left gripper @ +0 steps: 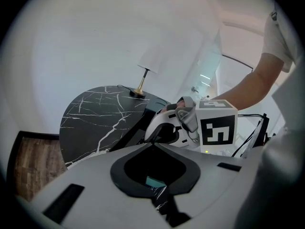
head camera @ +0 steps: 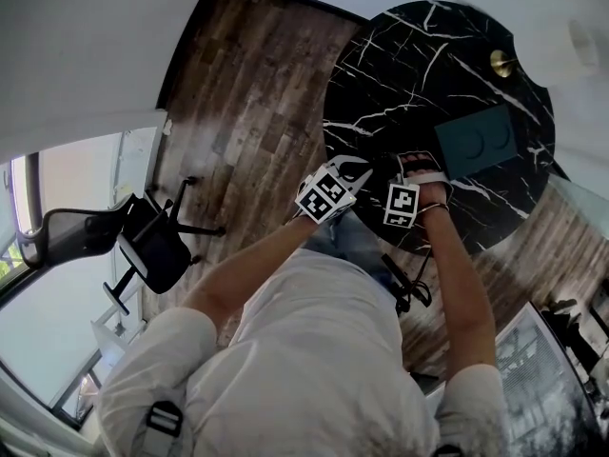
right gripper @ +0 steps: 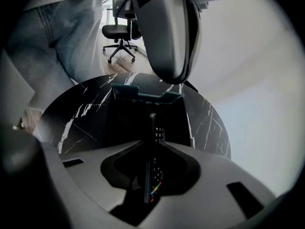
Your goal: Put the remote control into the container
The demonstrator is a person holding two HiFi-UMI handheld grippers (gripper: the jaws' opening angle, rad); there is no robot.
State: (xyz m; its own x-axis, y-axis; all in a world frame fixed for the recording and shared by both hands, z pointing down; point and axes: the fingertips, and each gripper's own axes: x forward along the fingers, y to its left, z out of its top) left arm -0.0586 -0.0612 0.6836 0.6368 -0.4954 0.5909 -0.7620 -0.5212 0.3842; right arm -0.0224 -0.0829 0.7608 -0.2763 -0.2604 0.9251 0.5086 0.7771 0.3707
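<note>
A black remote control with coloured buttons stands edge-on between the jaws of my right gripper, which is shut on it. Just ahead of it on the round black marble table sits the teal container, its open side toward the remote. In the head view the container lies right of my right gripper, and the remote is hidden there. My left gripper hovers close beside the right one. In its own view the left gripper has its jaw tips together with nothing between them.
A brass-footed lamp stands at the table's far edge. An office chair sits on the wood floor to the left. Cables hang near the person's legs.
</note>
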